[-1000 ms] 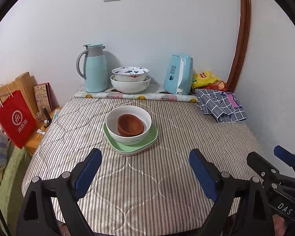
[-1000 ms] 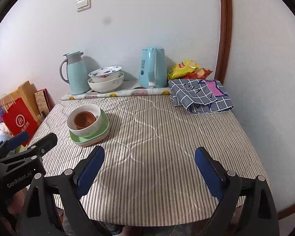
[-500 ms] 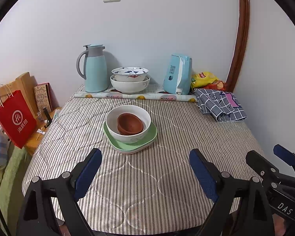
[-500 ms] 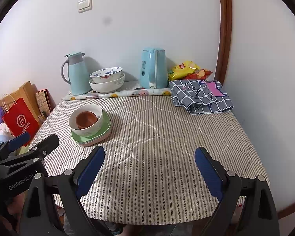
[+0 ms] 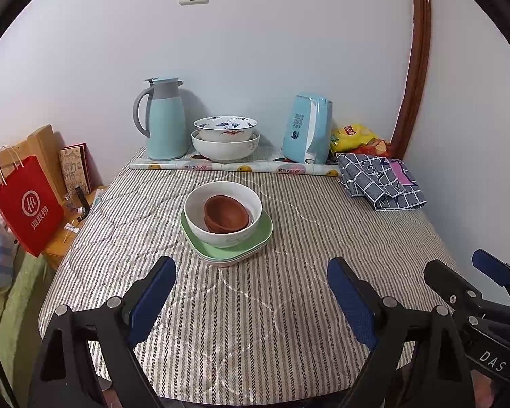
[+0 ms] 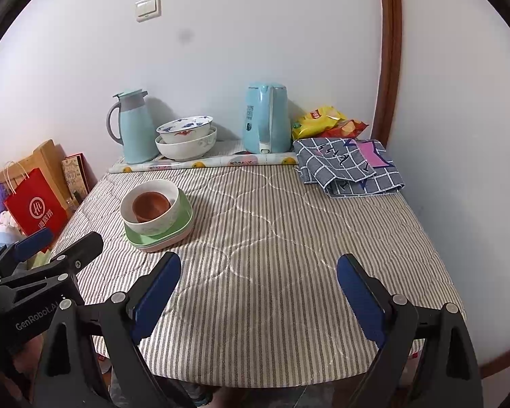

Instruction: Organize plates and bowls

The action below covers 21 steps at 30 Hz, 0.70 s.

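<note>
Both tongs hang wide apart and hold nothing, above the near edge of a table covered in a grey striped quilted cloth (image 5: 255, 323). The left tongs (image 5: 251, 292) point straight at the task's stack, which sits ahead of them near the middle of the table. In that stack, a small brown bowl (image 5: 226, 217) nests inside a white bowl (image 5: 222, 216), which rests on green plates (image 5: 226, 250). The nesting probably saves space and keeps the pile steady.

From the right tongs (image 6: 258, 289), the stack lies ahead and to the left.

Further ahead, against the pale wall, two more bowls (image 5: 225, 137) sit nested between a pale blue thermos jug (image 5: 163, 122) and a pale blue kettle (image 5: 307, 132). A folded checked cloth (image 6: 348, 166) lies ahead to the right. A red paper bag (image 5: 29, 204) stands off the table's left side.
</note>
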Each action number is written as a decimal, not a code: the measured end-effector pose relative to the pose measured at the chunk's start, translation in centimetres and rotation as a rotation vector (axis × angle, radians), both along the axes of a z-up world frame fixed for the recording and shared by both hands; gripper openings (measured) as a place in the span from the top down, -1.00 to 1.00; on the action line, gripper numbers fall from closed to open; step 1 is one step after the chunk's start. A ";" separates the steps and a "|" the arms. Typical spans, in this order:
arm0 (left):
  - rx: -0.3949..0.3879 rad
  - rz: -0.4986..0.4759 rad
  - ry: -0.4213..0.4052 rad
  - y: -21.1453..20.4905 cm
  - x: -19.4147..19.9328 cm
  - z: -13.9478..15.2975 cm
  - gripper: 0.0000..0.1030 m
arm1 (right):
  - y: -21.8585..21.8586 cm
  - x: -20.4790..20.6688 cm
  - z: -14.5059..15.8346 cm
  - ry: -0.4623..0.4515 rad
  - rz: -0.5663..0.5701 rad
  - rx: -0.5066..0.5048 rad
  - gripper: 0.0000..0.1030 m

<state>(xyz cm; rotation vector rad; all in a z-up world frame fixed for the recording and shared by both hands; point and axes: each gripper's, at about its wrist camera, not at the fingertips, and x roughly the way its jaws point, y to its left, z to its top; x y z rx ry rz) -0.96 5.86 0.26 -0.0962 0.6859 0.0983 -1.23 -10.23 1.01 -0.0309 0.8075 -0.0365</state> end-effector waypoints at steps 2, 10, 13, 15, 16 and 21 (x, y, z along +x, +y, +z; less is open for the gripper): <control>0.000 0.003 0.000 0.0 0.0 0.0 -0.76 | 0.0 -0.1 0.0 -0.001 0.001 -0.001 -0.79; -0.001 -0.001 0.001 -0.1 0.0 -0.1 -0.76 | 0.1 -0.1 0.0 0.000 0.004 -0.001 -0.79; -0.002 0.000 0.001 0.0 0.0 -0.1 -0.76 | 0.2 -0.1 0.0 -0.002 0.005 -0.004 -0.79; -0.003 0.002 0.000 -0.1 0.0 -0.1 -0.76 | 0.1 -0.2 0.0 -0.001 0.005 -0.003 -0.79; -0.002 0.001 0.000 0.0 0.0 -0.1 -0.76 | 0.1 -0.2 0.0 -0.003 0.006 -0.002 -0.79; -0.007 0.003 -0.004 0.1 -0.1 0.0 -0.76 | 0.0 -0.3 0.1 -0.003 0.005 0.003 -0.79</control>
